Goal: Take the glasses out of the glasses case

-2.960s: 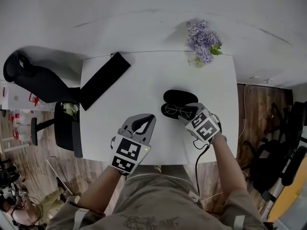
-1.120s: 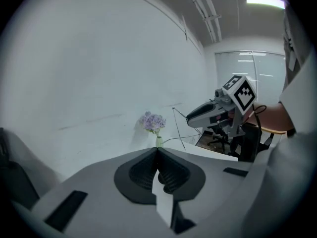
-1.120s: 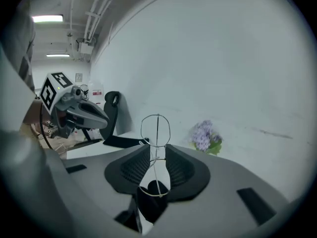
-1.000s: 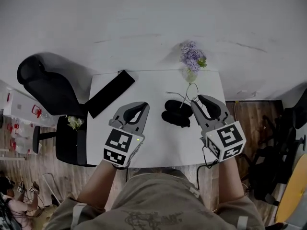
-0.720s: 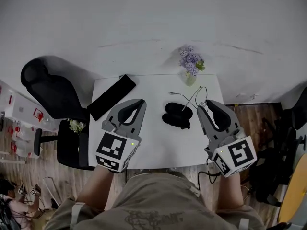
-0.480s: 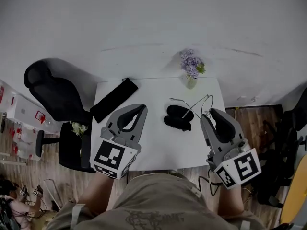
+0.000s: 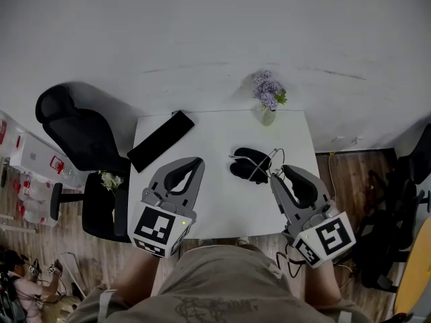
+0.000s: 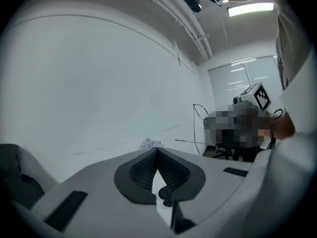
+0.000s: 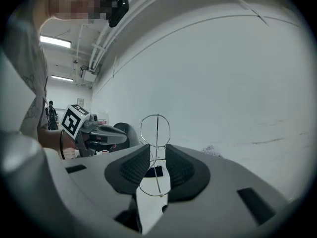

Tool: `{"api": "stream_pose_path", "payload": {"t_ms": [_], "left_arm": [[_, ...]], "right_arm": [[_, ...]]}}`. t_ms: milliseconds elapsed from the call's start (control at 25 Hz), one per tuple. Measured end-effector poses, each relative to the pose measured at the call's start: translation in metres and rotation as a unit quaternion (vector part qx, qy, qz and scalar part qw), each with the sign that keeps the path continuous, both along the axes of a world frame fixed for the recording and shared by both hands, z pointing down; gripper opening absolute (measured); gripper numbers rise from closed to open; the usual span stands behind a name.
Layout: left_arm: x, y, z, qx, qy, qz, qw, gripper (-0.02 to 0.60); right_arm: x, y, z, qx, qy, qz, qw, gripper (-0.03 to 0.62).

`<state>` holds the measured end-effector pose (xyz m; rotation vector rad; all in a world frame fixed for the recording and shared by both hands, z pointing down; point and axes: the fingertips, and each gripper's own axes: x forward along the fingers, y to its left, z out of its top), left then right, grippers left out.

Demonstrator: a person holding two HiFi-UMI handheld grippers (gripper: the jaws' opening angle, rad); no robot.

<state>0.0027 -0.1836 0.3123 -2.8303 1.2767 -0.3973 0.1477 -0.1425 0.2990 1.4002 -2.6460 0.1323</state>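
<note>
Right gripper: jaws clamped on the glasses at the bridge. The thin wire frame stands on end in the grip. One round lens ring rises above the jaw tips against the white wall, and the other hangs below them, between the pads. In the head view, the right gripper sits at the table's near right, its marker cube towards the person.

Glasses, head view: the wire frame juts from the right jaw tips and overlaps the case in the picture. That view does not show whether frame and case touch.

Case: black, lying open on the table, right of centre, just ahead of the right jaw tips. Nothing can be made out inside it.

Left gripper: fingers together, tips meeting, nothing between them. In the head view the left gripper is over the table's near left, well apart from the case and pointing towards the wall.

Other items:
- A flat black strip lies slanted at the table's far left corner.
- A vase of purple flowers stands at the far edge, beyond the case.
- A black chair stands on the wood floor to the left of the table.

The left gripper view shows the glasses as a faint wire loop at right. The right gripper's marker cube shows beyond them.
</note>
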Motion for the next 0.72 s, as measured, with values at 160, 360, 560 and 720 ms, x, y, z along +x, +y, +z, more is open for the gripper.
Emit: {"api": "stream_pose_path", "payload": {"t_ms": [160, 360, 560, 720], "left_arm": [[-0.0028, 0.0015, 0.0019, -0.004, -0.002, -0.005, 1.0, 0.015], [-0.0024, 0.0035, 0.0034, -0.005, -0.003, -0.006, 1.0, 0.015], [-0.0028, 0.0039, 0.0043, -0.008, -0.004, -0.004, 1.0, 0.015], [-0.0034, 0.0034, 0.0044, -0.008, -0.003, -0.007, 0.9999, 0.015]], "right_arm": [[0.0024, -0.0022, 0.0017, -0.004, 0.002, 0.002, 1.0, 0.117], [0.0049, -0.0032, 0.0037, -0.006, 0.005, 0.004, 1.0, 0.117], [0.0054, -0.0037, 0.0043, -0.009, 0.008, 0.005, 1.0, 0.117], [0.0073, -0.0038, 0.005, -0.012, 0.012, 0.006, 1.0, 0.117]]}}
